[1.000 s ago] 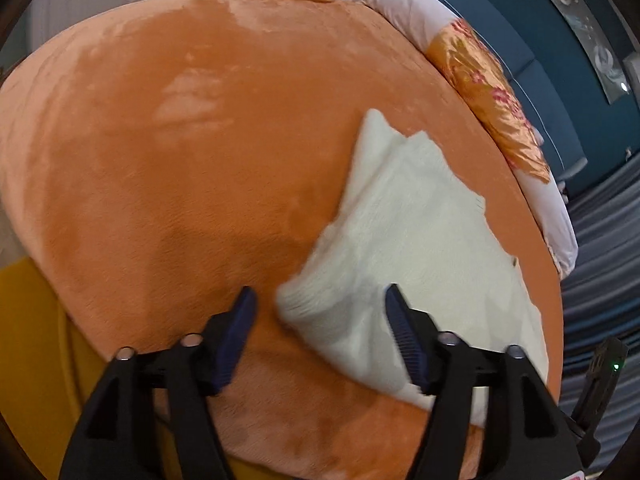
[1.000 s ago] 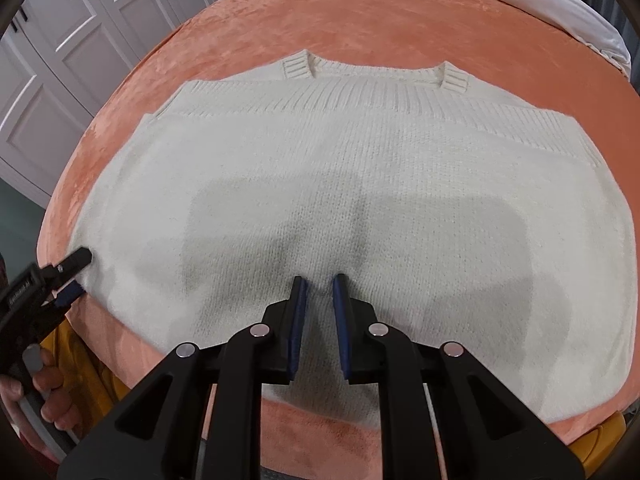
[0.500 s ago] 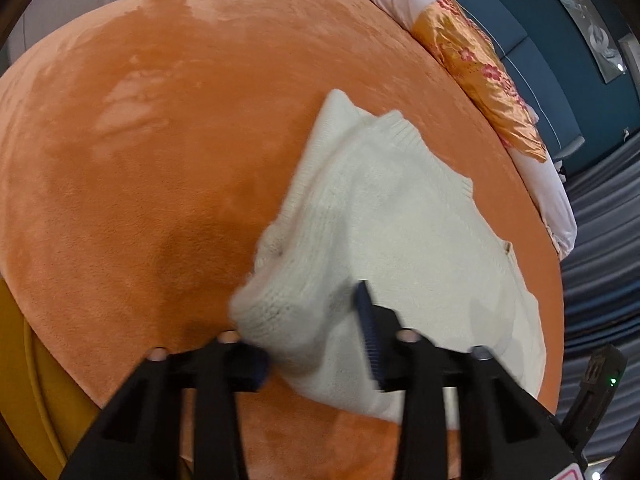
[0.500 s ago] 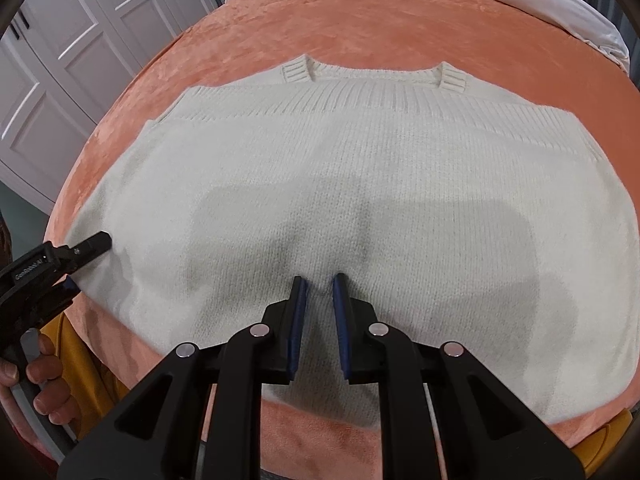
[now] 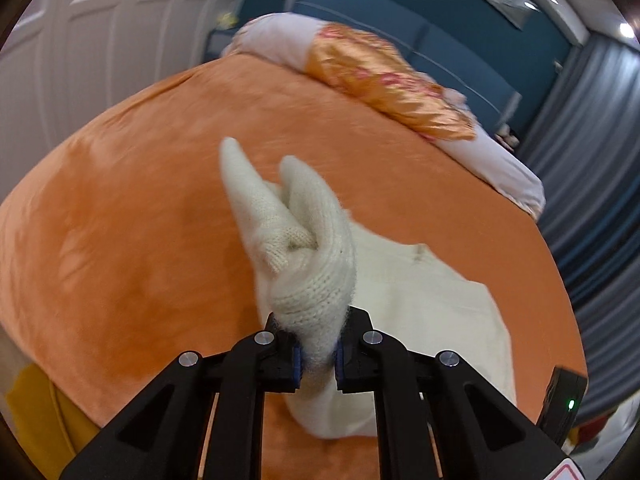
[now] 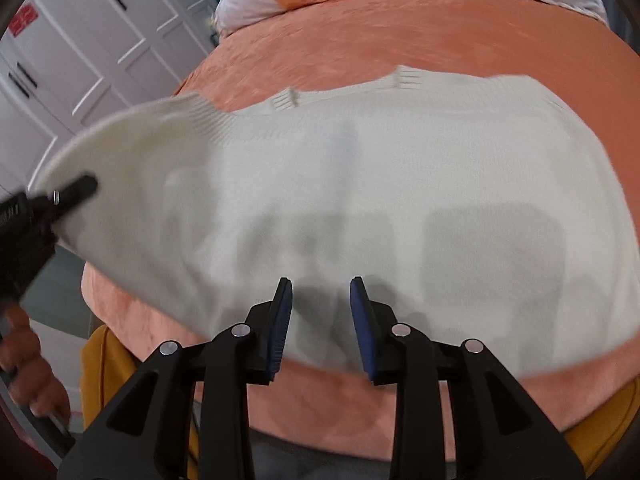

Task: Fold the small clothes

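The left gripper (image 5: pixel 316 354) is clamped on a bunched corner of the cream knitted sweater (image 6: pixel 360 200), and that side of the garment is lifted off the orange bedspread (image 5: pixel 120 220); in the right wrist view the raised flap sits at the left of the frame, while the rest of the sweater lies flat across the middle, neckline towards the top. The right gripper (image 6: pixel 320 320) hovers over the sweater's near hem at the lower centre; its jaws have just been opening and stand apart, with knit beneath them but nothing pinched. The likeliest trouble, as I judge it, is in the left pinch: it holds a thick, rolled wad rather than a clean edge, so the fold could land crooked or lumpy, or part of the wad could slip free as it is carried across. With nothing pinning the flat part, the whole sweater may also drag over the plush cover instead of hinging. The near hem lies close to the bed's front edge at the bottom of the frame, so a pull that way could send it over the side. There is plenty of bare bedspread above and to the left in the left wrist view; the pillows (image 5: pixel 380 76) at the top are well away.
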`<state>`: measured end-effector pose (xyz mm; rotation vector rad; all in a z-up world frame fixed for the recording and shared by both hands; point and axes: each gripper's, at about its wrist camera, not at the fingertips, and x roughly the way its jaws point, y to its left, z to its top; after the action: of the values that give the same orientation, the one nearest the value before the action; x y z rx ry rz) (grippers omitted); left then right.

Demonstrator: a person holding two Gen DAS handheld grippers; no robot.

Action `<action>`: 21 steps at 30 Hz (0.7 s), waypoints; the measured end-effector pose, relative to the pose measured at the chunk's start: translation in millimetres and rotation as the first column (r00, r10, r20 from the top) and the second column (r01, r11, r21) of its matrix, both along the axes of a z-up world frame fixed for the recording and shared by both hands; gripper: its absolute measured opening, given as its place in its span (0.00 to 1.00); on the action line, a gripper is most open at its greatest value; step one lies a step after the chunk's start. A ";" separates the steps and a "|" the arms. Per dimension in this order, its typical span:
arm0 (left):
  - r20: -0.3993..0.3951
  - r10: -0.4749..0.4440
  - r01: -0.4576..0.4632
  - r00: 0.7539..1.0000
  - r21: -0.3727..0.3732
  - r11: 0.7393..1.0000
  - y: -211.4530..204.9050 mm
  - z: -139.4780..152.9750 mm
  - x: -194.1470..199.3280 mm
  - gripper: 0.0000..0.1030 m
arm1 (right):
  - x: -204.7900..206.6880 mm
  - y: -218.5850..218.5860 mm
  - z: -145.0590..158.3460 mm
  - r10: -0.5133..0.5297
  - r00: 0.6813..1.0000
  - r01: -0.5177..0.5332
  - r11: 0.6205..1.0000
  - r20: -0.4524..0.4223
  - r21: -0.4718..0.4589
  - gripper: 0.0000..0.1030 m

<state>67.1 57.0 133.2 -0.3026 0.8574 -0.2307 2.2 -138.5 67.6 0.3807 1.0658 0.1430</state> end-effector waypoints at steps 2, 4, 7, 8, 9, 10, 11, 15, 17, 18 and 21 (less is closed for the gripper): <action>0.019 -0.041 0.040 0.999 0.014 0.999 -22.1 8.0 -0.5 0.08 | -15.9 -14.4 2.7 -0.024 1.000 0.024 1.000 0.010 0.015 0.29; 0.034 -0.078 0.076 0.996 0.036 0.996 -42.5 12.4 -2.2 0.07 | -29.8 -27.1 4.7 -0.045 0.999 0.045 0.999 0.017 0.010 0.29; 0.046 -0.151 0.148 0.987 0.070 0.987 -79.6 15.1 -5.5 0.07 | -47.9 -49.3 4.5 -0.084 0.996 0.085 0.996 0.016 -0.011 0.29; 0.045 -0.178 0.174 0.983 0.080 0.982 -93.2 14.5 -6.7 0.07 | -53.9 -58.6 3.4 -0.102 0.995 0.102 0.995 0.013 -0.008 0.29; 0.043 -0.204 0.199 0.978 0.090 0.976 -106.2 13.3 -7.2 0.07 | -57.2 -65.3 2.7 -0.115 0.993 0.115 0.993 0.011 -0.002 0.29; 0.042 -0.227 0.222 0.973 0.102 0.970 -118.1 11.6 -9.0 0.07 | -61.3 -74.9 0.7 -0.131 0.991 0.131 0.991 0.009 0.007 0.29; 0.035 -0.254 0.249 0.966 0.116 0.962 -133.4 7.5 -9.9 0.07 | -64.5 -80.1 -0.8 -0.142 0.990 0.142 0.990 0.007 0.011 0.29; -0.009 -0.294 0.293 0.956 0.124 0.948 -164.6 -9.2 -9.4 0.07 | -76.5 -101.4 -5.0 -0.181 0.983 0.181 0.983 0.002 0.024 0.29; -0.011 -0.271 0.271 0.962 0.101 0.957 -159.4 -9.7 -6.1 0.07 | -81.2 -107.3 -4.1 -0.195 0.981 0.195 0.981 0.004 0.007 0.29; -0.006 -0.255 0.255 0.967 0.093 0.963 -151.5 -6.3 -6.0 0.07 | -84.5 -110.7 -3.4 -0.199 0.980 0.199 0.980 0.009 -0.005 0.29; 0.031 -0.168 0.165 0.985 0.067 0.984 -109.4 13.1 -5.7 0.07 | -91.4 -119.9 -1.1 -0.195 0.981 0.195 0.981 0.019 -0.016 0.29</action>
<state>61.4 -52.4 146.4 -0.1660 0.8528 -0.3626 -89.2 -258.4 66.5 0.4651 1.0065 -0.0378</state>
